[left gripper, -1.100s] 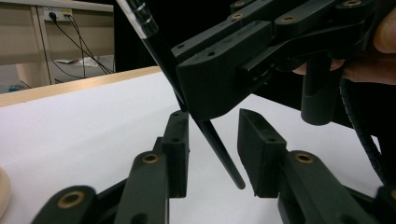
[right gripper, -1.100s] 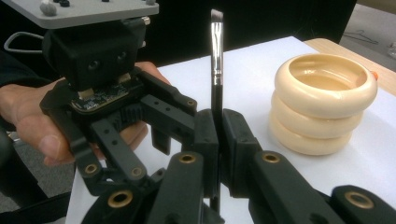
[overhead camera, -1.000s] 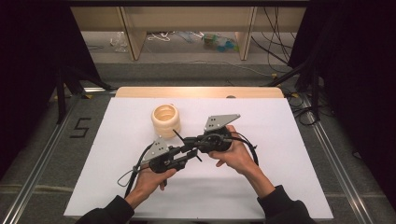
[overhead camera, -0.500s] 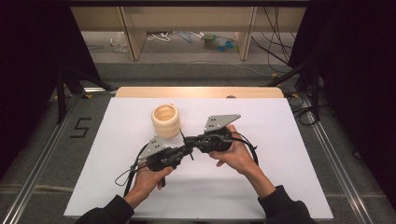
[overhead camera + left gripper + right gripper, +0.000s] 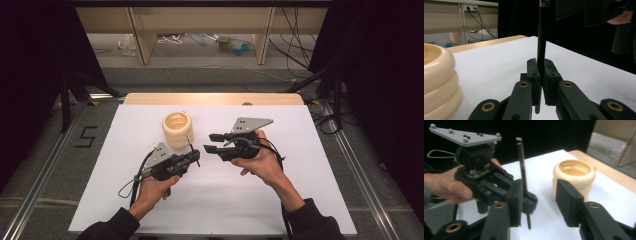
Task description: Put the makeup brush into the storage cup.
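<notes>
A thin black rod [image 5: 542, 37] stands upright between the pads of my left gripper [image 5: 540, 72], which is shut on its lower part. In the high view the left gripper [image 5: 196, 157] sits at the table's middle with the rod [image 5: 191, 145] sticking up from it. My right gripper [image 5: 209, 142] faces it from the right, a small gap away. Its jaws have just been opening and nothing is pressed between them. The right gripper view looks past my right gripper [image 5: 540, 200] at the rod [image 5: 522, 165]. A cream ribbed pot [image 5: 177, 128] stands just behind the left gripper.
White sheet [image 5: 250, 200] covers the table, with a wooden strip [image 5: 215, 98] along the far edge. Beyond it stand shelf legs and loose cables on the floor. Dark curtains flank both sides.
The right gripper's jaws have parted and let go of the rod, and the right gripper has drawn a little to the right. The left gripper has closed on the rod.
</notes>
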The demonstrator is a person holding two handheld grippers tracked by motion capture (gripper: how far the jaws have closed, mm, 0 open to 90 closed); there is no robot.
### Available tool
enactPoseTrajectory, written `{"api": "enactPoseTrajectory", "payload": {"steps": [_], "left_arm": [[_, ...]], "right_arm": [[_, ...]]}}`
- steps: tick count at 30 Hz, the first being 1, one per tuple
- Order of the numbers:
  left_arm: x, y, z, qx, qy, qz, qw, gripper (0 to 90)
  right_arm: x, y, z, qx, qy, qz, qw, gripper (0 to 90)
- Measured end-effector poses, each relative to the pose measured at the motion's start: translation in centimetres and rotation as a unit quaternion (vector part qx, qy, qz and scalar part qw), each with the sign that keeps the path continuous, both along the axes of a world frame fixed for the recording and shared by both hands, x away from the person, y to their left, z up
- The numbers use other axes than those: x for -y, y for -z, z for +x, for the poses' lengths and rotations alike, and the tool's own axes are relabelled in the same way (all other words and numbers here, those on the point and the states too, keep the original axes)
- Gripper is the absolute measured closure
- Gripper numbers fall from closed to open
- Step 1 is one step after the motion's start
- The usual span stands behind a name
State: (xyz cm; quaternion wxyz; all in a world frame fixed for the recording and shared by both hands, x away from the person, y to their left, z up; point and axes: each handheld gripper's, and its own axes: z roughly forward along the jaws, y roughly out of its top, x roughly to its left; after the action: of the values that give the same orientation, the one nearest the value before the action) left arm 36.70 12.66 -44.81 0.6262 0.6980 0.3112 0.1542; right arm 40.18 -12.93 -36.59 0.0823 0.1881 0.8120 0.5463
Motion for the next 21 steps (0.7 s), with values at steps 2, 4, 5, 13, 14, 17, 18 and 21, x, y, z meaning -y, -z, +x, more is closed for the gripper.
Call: {"api": "enactPoseTrajectory", "payload": {"steps": [2,4,5,13,14,17,18,21], "left_arm": [[-0.8,-0.1,0.2,0.007,-0.008,0.007,0.9999,85.3],[-1.4,-0.2,0.3,0.004,-0.014,0.004,0.9999,85.3],[-1.4,-0.2,0.3,0.004,-0.014,0.004,0.9999,85.2],[-3.8,-0.5,0.7,0.007,-0.042,0.005,0.9991,85.2],[-4.2,-0.6,0.8,0.007,-0.048,0.006,0.9988,85.2],[-4.5,-0.6,0.9,0.006,-0.054,0.002,0.9985,85.2],[-4.6,-0.6,1.0,0.009,-0.053,0.002,0.9985,85.2],[-5.0,-0.8,1.1,0.009,-0.061,0.004,0.9981,85.2]], "right_arm": [[0.4,-0.2,-0.2,0.011,0.012,0.0,0.9999,50.0],[0.9,-0.4,-0.4,0.017,0.025,0.001,0.9995,46.0],[0.9,-0.4,-0.4,0.017,0.025,0.001,0.9995,46.0],[3.6,0.0,-1.3,0.047,0.089,-0.013,0.9948,39.2],[4.3,0.2,-1.6,0.047,0.101,-0.016,0.9936,38.8],[5.1,0.4,-1.8,0.055,0.112,-0.014,0.9921,38.4],[5.7,0.7,-2.1,0.057,0.124,-0.013,0.9906,37.7],[6.4,1.3,-2.5,0.061,0.135,-0.015,0.9889,35.5]]}}
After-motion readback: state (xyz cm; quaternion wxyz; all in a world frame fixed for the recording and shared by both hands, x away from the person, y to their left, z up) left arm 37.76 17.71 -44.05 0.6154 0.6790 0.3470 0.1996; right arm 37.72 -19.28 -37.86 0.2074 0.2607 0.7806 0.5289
